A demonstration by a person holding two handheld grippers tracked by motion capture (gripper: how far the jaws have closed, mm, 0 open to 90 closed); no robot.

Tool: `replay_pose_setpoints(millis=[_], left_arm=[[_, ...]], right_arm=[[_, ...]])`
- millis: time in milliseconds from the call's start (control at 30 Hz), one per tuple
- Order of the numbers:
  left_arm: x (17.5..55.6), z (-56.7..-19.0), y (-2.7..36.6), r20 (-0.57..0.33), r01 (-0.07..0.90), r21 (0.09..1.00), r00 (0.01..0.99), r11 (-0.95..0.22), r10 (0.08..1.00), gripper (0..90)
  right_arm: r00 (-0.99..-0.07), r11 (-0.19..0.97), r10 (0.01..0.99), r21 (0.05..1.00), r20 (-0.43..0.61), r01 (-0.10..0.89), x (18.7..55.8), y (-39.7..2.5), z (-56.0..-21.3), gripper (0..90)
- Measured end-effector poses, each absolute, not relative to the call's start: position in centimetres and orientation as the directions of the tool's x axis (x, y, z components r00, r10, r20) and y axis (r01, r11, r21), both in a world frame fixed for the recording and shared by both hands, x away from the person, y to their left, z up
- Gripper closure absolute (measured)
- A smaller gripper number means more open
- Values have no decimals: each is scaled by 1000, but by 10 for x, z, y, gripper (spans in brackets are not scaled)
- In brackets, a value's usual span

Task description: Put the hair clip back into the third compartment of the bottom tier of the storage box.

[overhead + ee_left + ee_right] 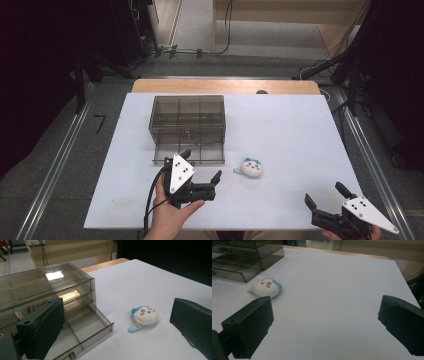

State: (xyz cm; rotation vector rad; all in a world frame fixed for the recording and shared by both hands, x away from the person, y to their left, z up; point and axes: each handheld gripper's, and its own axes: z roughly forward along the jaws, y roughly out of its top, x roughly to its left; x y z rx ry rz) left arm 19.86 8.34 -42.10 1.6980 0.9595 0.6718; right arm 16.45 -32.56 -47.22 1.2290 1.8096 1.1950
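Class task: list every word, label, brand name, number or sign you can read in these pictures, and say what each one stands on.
No readable text.
The plush toy carries only a stitched face, no letters.
The clear drawer box and its open bottom drawer show no label.
The grey plate on the left gripper and the one on the right gripper bear only dark dots, no writing.
The white table is unmarked.

White plush toy (251, 167), blue trim
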Motion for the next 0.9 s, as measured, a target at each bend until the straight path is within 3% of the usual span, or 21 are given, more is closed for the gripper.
replay_pose_setpoints(millis=[900], left_arm=[[236,-401,26,-44,302,939,580,-165,813,12]], right_arm=[[-363,158,932,921,-19,356,165,-326,-473,0]])
